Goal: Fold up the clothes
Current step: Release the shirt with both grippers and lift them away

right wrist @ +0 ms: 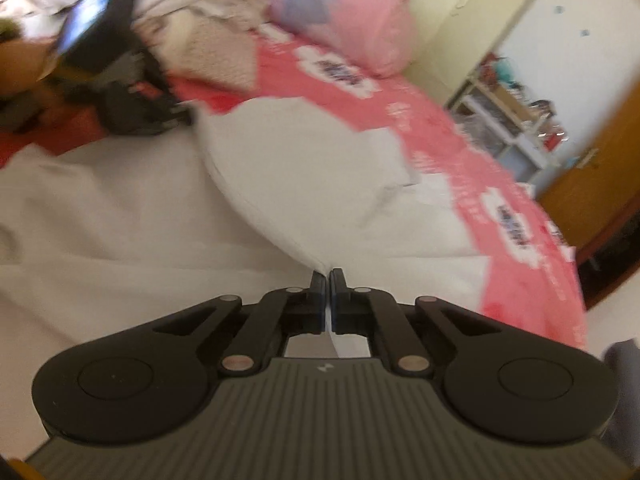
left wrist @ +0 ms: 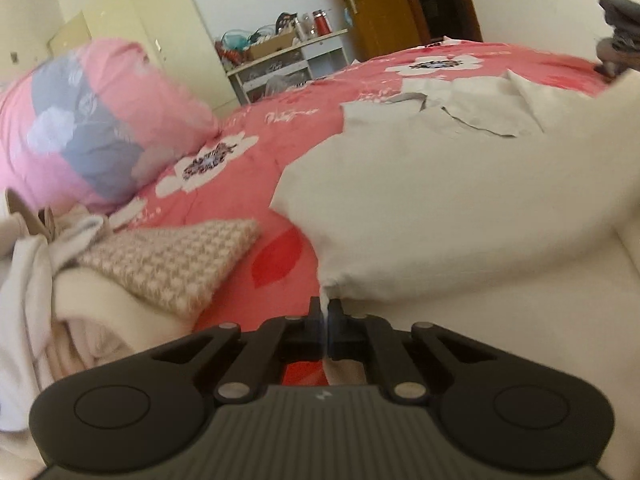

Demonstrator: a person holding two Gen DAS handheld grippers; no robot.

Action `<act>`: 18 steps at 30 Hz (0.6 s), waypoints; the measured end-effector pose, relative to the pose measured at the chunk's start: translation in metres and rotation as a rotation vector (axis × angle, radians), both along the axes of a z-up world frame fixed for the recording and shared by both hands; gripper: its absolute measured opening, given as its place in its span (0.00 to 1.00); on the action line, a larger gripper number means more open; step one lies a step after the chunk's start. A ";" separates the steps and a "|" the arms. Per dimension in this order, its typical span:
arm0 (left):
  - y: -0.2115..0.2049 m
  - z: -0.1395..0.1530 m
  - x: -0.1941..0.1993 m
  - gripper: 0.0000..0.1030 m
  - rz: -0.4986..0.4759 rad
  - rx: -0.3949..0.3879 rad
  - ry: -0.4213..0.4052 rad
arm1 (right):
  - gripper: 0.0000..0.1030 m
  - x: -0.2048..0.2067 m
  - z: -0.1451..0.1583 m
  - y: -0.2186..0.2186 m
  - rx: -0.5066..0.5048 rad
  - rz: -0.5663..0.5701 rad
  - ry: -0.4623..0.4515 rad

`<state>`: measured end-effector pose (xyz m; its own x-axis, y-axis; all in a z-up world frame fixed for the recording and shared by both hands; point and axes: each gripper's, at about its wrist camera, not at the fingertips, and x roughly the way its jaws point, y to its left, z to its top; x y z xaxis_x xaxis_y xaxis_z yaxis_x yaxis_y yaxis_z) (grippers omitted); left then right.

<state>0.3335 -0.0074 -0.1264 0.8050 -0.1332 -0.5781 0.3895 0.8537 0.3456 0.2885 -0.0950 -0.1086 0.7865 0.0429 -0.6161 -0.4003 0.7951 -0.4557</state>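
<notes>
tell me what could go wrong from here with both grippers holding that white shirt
1. The left gripper and right gripper each pinch only a thin edge of the white garment; a tug could pull it free.
2. The fold may land crooked, since the fabric sags between the grips.
3. The knitted piece lies close by and could get dragged along.

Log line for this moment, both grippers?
left gripper: shut on white garment | right gripper: shut on white garment | garment partly lifted over pink bedspread | fold unfinished
</notes>
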 end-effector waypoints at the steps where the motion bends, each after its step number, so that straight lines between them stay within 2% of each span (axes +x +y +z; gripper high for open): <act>1: 0.001 -0.001 -0.001 0.03 0.004 0.001 0.000 | 0.02 -0.003 -0.007 0.006 0.015 0.000 0.025; 4: 0.003 -0.001 -0.001 0.04 0.011 0.003 0.002 | 0.03 -0.016 -0.022 0.014 0.066 -0.004 0.073; 6: 0.007 0.003 -0.004 0.09 0.021 0.000 0.002 | 0.09 -0.027 -0.021 0.006 0.148 -0.057 0.093; 9: 0.013 0.010 -0.008 0.16 0.037 -0.004 0.000 | 0.22 -0.050 -0.006 -0.028 0.378 -0.136 0.121; 10: 0.015 0.012 -0.009 0.18 0.043 -0.006 0.000 | 0.23 -0.057 0.001 -0.046 0.462 -0.175 0.125; 11: 0.016 0.014 -0.010 0.23 0.048 -0.008 -0.001 | 0.25 -0.061 0.006 -0.061 0.523 -0.212 0.116; 13: 0.020 0.019 -0.013 0.26 0.059 -0.011 -0.001 | 0.29 -0.071 0.017 -0.098 0.616 -0.311 0.067; 16: 0.021 0.026 -0.019 0.26 0.056 -0.014 -0.016 | 0.32 -0.082 0.022 -0.144 0.654 -0.466 -0.003; 18: 0.015 0.030 -0.026 0.26 0.024 -0.015 -0.046 | 0.32 -0.087 0.020 -0.153 0.611 -0.488 -0.025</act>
